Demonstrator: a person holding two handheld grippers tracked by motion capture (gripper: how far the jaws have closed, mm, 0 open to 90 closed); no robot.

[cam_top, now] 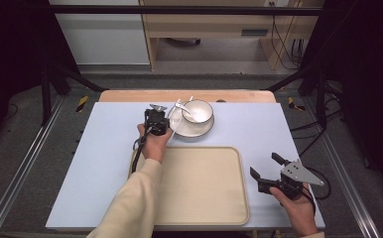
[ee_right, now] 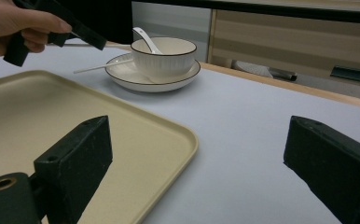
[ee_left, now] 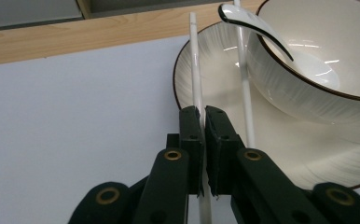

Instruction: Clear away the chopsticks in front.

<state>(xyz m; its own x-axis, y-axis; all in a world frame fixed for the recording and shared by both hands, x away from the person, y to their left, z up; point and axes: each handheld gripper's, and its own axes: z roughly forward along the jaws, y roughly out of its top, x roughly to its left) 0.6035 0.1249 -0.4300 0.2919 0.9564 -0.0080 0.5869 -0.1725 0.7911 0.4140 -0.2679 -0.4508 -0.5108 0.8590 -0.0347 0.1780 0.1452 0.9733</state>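
left gripper (ee_left: 202,116): jaws clamped on one white chopstick (ee_left: 196,70), pinched low on its length; the stick runs up between the pads and past the plate's left rim.
second chopstick (ee_left: 244,88): free, lying on the plate, just right of the held one, its far end next to the bowl wall.
plate (ee_left: 206,60): white with dark rim, at the far middle of the surface (cam_top: 105,148); bowl sits on it.
bowl (ee_left: 318,98): white, ribbed outside, dark rim, upright on the plate.
spoon (ee_left: 252,29): white, handle leaning out over the bowl's near-left rim, right above the loose chopstick; closest thing crowding the grip.
left hand (cam_top: 155,141): reaches in over the tray's far-left corner, cream sleeve across the tray's left side.
tray (cam_top: 204,198): beige, on the near middle of the surface, between the person and the plate.
right gripper (cam_top: 269,173): jaws wide apart, nothing between them; held just off the tray's right edge, well apart from the plate.
right gripper view: tray corner (ee_right: 169,135) lies ahead of the jaws, with the bowl and plate farther off.
background: wooden edge behind the white mat, shelving and cables beyond.
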